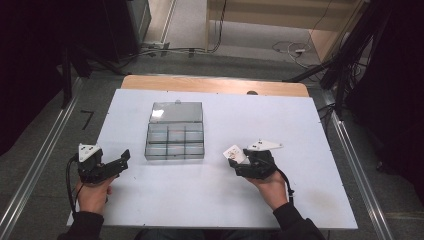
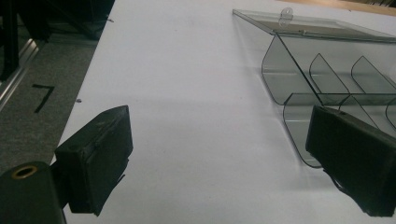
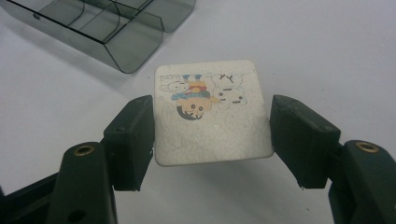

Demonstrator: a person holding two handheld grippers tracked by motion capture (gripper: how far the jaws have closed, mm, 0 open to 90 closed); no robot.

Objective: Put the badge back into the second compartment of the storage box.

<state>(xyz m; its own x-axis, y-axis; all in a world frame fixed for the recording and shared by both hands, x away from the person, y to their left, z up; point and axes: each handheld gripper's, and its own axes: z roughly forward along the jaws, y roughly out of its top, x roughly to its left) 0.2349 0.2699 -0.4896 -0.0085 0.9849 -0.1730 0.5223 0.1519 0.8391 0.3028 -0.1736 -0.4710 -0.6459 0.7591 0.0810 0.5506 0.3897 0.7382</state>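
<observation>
A clear smoky plastic compartment box (image 1: 175,140) stands open in the middle of the white table, lid (image 1: 176,112) laid back behind it. My right gripper (image 1: 239,159) is shut on a small white square card (image 1: 235,152) with a cartoon picture; in the right gripper view the card (image 3: 212,112) sits level between the two black jaws, pinched at its side edges, with the box's corner (image 3: 135,44) beyond at upper left. My left gripper (image 1: 122,159) rests at the table's left, jaws wide apart and empty; in the left gripper view the box (image 2: 327,84) lies ahead to the right.
The white board (image 1: 280,120) lies on a wooden table whose far edge (image 1: 215,84) shows behind. Metal rails (image 1: 35,165) run along both sides on the grey floor, and cables (image 1: 295,50) trail on the floor beyond. A black mark (image 2: 43,97) sits on the floor at left.
</observation>
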